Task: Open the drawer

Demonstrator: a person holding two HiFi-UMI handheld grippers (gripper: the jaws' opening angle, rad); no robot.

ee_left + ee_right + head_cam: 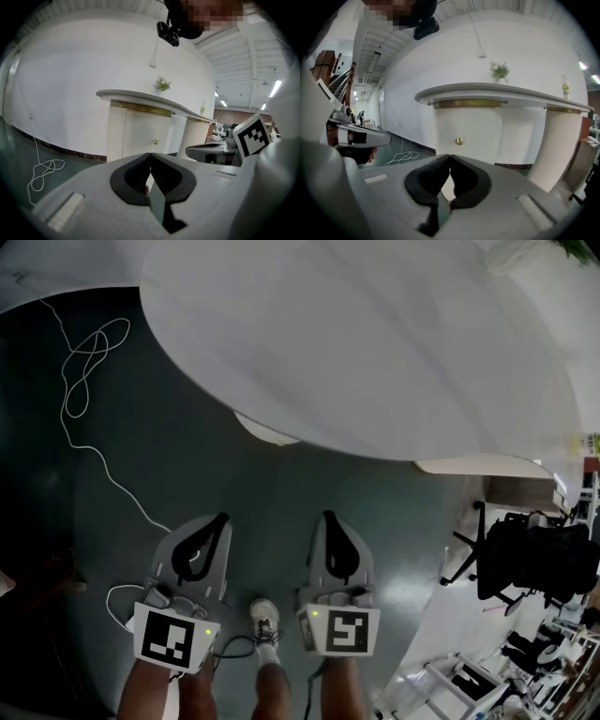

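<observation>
Drawer front (471, 124) stood upright, taller than wide, its brass knob (459, 140) facing both grippers. Left gripper (150, 154) and right gripper (450, 156) were clenched empty.

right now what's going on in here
A person stands facing a white table, holding a tool in each hand. The left tool and right tool are both shut and empty, held low over the dark floor and aimed toward the table. Its drawer, with a small brass knob, looks closed, and neither tool touches it.
</observation>
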